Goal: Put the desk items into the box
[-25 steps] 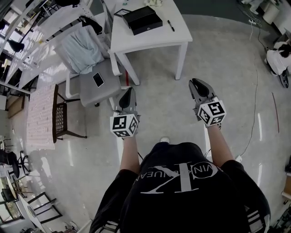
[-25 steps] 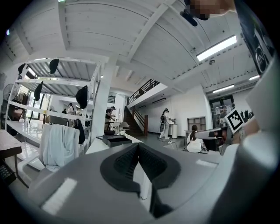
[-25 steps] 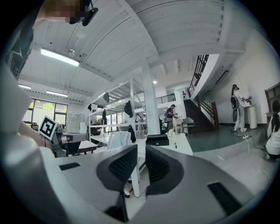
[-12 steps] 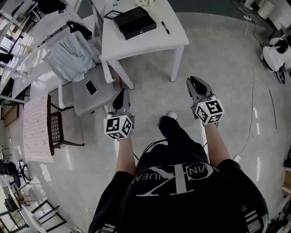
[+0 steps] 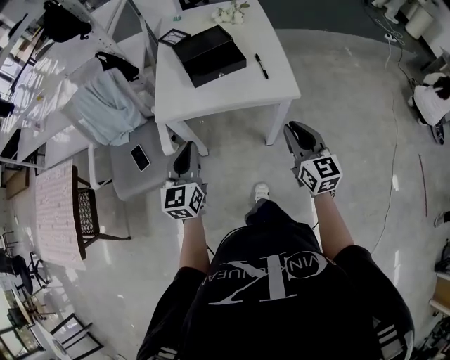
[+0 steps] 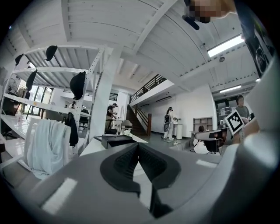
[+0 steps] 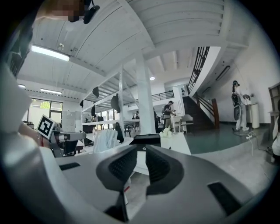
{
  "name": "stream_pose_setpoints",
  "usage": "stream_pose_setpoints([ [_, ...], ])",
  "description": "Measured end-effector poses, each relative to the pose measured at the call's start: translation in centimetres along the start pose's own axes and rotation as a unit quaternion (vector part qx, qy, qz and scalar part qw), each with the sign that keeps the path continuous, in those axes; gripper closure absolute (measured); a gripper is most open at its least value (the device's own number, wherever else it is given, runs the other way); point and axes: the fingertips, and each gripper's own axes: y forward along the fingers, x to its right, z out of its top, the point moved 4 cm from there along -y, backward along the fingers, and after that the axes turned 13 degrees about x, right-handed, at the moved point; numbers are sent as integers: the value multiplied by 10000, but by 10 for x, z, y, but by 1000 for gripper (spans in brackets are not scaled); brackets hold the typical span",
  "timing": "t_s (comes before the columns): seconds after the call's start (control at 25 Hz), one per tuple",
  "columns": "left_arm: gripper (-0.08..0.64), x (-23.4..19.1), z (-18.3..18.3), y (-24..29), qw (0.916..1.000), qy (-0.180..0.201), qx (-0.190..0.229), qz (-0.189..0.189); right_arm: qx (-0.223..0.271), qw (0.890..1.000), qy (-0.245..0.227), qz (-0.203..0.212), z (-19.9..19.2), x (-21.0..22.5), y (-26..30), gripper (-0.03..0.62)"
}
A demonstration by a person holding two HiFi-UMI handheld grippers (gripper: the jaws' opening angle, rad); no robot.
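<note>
Pale concrete floor (image 5: 365,91) fills most of the head view, and a white table (image 5: 232,88) is seen at its top. Since half a second ago the table has been brought lower in that view, so more of its top is shown and its near edge now lies just ahead of both grippers. The person's white shoe (image 5: 261,191), then stretched forward, is now drawn back under the body.

The black box (image 5: 211,55) is set on the table's left half, towards the far edge, with its lid closed. A black pen (image 5: 261,66) lies apart from it near the right edge, and a small white cluster (image 5: 230,12) sits at the far edge. None of these is touched.

The left gripper (image 5: 187,151) is held above the floor before the table's near left corner. Its jaws are pressed together at the tips, with nothing between them. The right gripper (image 5: 296,129) is held near the table's near right leg. Its jaws are parted by a narrow slit, and nothing is grasped.

A grey chair (image 5: 130,176) stands to the left of the table, just beside the left gripper. A phone (image 5: 140,157) lies on its seat, and a pale cloth (image 5: 105,116) is draped over its back.
</note>
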Motion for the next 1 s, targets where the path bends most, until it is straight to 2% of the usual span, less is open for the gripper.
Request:
stream_pose_setpoints([
  [0.48,549,-25,-20,99,9998,-40,-94,170,-292,9992,137,247,-22,65,94,575],
  [1.0,549,-40,-33,173,9996,6,-75,287,-636,9968,153,449,-43,115,161,575],
])
